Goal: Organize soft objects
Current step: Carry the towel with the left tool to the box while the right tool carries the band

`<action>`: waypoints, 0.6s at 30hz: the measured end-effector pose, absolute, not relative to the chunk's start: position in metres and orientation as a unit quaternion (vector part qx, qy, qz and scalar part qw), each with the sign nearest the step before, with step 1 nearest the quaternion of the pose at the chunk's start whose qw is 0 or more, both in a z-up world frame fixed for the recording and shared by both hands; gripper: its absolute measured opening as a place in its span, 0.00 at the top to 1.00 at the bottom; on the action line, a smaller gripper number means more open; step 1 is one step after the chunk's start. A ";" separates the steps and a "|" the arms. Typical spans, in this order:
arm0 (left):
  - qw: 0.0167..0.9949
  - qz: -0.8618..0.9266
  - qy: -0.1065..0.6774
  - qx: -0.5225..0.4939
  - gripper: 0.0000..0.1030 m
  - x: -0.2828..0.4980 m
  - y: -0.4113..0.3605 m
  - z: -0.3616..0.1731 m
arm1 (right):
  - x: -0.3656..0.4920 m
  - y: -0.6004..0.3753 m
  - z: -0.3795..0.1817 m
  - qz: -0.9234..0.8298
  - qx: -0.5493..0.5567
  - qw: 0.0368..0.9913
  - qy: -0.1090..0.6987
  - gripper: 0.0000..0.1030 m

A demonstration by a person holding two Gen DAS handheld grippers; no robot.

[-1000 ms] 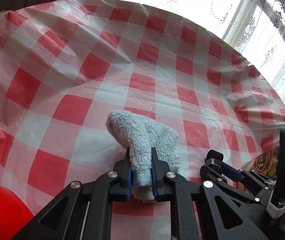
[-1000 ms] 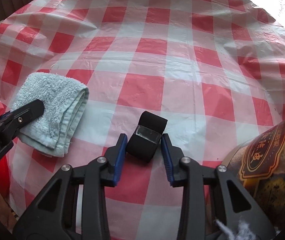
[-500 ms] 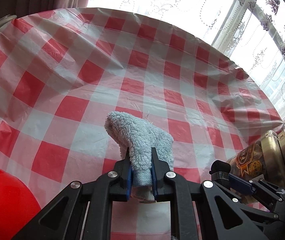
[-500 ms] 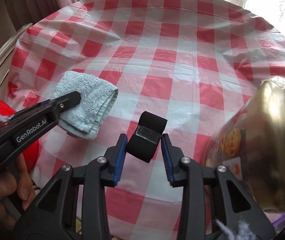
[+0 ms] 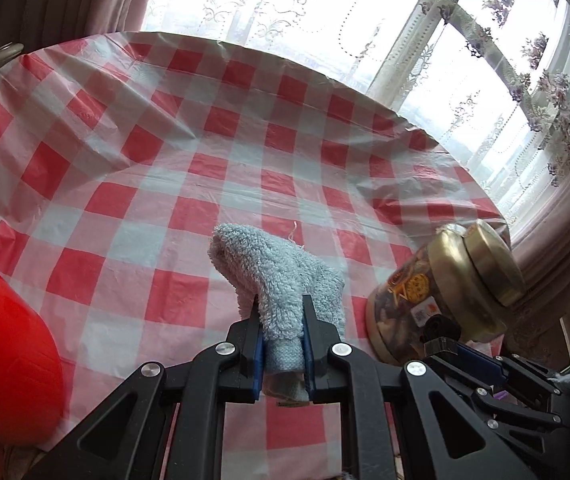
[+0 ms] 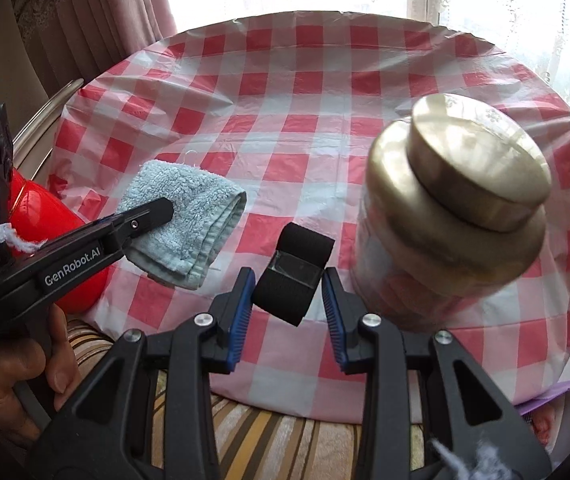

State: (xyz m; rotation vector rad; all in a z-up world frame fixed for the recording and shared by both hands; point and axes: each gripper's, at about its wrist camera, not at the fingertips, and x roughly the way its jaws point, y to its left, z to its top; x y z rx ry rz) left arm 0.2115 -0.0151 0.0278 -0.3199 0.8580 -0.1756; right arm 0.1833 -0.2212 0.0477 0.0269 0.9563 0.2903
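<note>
The left tool (image 5: 281,342) clamps the towel (image 5: 281,280); the right tool (image 6: 288,300) pinches a band (image 6: 293,270) (seemingly only by its edges), which could slip against the jar (image 6: 451,216) just beside it.

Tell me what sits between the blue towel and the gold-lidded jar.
In the right wrist view, the black band held in the right gripper hangs between the blue towel and the gold-lidded jar, over checked tablecloth.
</note>
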 end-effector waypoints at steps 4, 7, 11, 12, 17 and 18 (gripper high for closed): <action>0.891 -0.112 0.411 -0.159 0.85 0.190 -0.034 0.038 | 0.167 -0.248 0.057 0.127 0.025 0.883 0.451 0.62; 0.891 -0.131 0.405 -0.156 0.85 0.176 -0.049 0.049 | 0.154 -0.269 0.065 0.115 0.035 0.887 0.445 0.62; 0.890 -0.156 0.401 -0.147 0.85 0.159 -0.072 0.060 | 0.133 -0.298 0.075 0.098 0.050 0.893 0.436 0.62; 0.890 -0.162 0.402 -0.143 0.85 0.155 -0.078 0.061 | 0.128 -0.305 0.078 0.092 0.053 0.895 0.432 0.62; 0.884 -0.196 0.405 -0.128 0.85 0.135 -0.112 0.066 | 0.103 -0.341 0.088 0.067 0.070 0.902 0.421 0.62; 0.883 -0.203 0.405 -0.124 0.85 0.131 -0.119 0.068 | 0.099 -0.348 0.090 0.062 0.074 0.903 0.418 0.62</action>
